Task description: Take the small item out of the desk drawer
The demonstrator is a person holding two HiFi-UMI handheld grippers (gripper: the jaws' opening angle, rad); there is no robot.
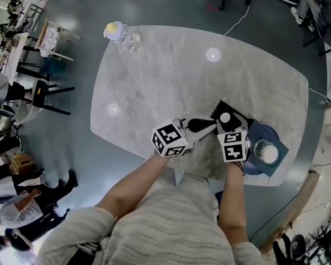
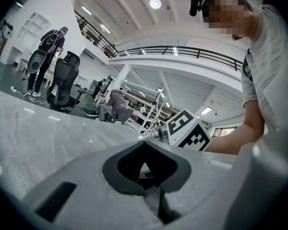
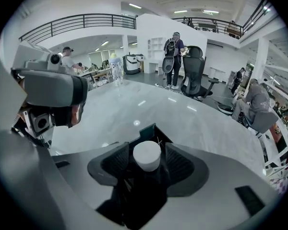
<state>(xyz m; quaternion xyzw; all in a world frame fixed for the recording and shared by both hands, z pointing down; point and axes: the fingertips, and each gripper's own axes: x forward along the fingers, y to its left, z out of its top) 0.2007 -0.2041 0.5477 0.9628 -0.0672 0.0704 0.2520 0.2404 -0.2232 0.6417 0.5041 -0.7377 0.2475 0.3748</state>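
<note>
The right claw (image 3: 146, 163) stands released, its jaws wide on both sides of the small white cylinder (image 3: 147, 153) without pressing it, so the item sits inside the open black drawer (image 1: 238, 115) on the marble desk (image 1: 154, 76) and is not lifted out yet. The left claw (image 1: 208, 124) is clenched with its tips at the drawer's near edge, I think to keep the drawer from sliding during the grasp. Whether it pinches a handle, I cannot tell.
</note>
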